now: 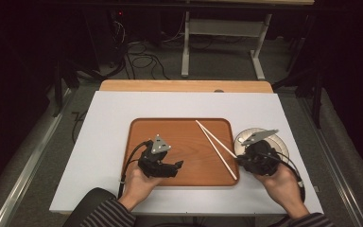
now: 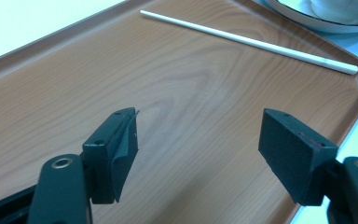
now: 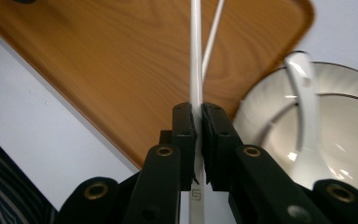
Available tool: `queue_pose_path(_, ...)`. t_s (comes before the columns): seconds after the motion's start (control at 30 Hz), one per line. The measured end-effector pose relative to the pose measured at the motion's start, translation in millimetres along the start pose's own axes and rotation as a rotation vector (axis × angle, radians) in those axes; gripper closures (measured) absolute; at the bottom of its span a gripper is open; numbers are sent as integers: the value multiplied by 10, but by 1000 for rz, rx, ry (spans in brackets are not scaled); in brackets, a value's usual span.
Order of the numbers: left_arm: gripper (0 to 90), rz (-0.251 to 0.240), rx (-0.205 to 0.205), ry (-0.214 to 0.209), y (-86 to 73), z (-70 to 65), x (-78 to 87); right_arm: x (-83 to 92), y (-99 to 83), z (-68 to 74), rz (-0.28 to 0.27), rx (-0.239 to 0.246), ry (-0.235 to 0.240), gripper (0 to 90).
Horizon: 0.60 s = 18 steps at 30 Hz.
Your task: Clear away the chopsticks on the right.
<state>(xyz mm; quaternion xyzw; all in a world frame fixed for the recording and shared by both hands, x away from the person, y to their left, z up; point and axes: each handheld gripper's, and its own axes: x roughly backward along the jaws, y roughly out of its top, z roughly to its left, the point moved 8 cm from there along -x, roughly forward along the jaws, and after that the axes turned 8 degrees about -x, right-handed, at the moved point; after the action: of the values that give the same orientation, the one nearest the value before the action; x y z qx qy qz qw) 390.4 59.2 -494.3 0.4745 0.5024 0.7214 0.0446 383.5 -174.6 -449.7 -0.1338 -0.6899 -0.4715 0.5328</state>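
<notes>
Left claw (image 1: 175, 165): released, empty, low over the tray (image 1: 142, 130), pointing right at the chopsticks.
Chopsticks (image 1: 212, 142): two white sticks, crossed, running from tray's far middle to its near right corner.
Right claw (image 3: 198, 121): clenched on one chopstick (image 3: 196, 56) along its axis; bowl (image 1: 279, 139) just beside.

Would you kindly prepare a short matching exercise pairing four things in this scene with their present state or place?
Things:
1. left hand-held gripper
2. right hand-held gripper
3. wooden tray
4. white plate

States or places:
A. sits on the table to the right of the tray
B. jaws wide apart over bare wood
C. lies in the middle of the white table, with chopsticks on it
D. jaws shut on a white chopstick

Pairs: 1-B, 2-D, 3-C, 4-A
</notes>
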Motion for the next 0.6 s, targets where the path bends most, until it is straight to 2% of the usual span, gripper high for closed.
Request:
queue_pose_path(0.17, 287, -2, -1, 1, 1, -4, 4, -318, 37, 86, 52, -1, -8, 859)
queue_pose_path(0.33, 287, -2, -3, 3, -1, 2, 9, -581, 46, 103, 99, -43, -1, 858)
queue_pose_path(0.47, 287, -1, -7, 4, -4, -8, 8, -684, 48, 104, 121, -54, -13, 857)
queue_pose_path(0.6, 286, 3, -14, 8, -8, -10, 8, -768, 55, 134, 128, -43, -19, 857)
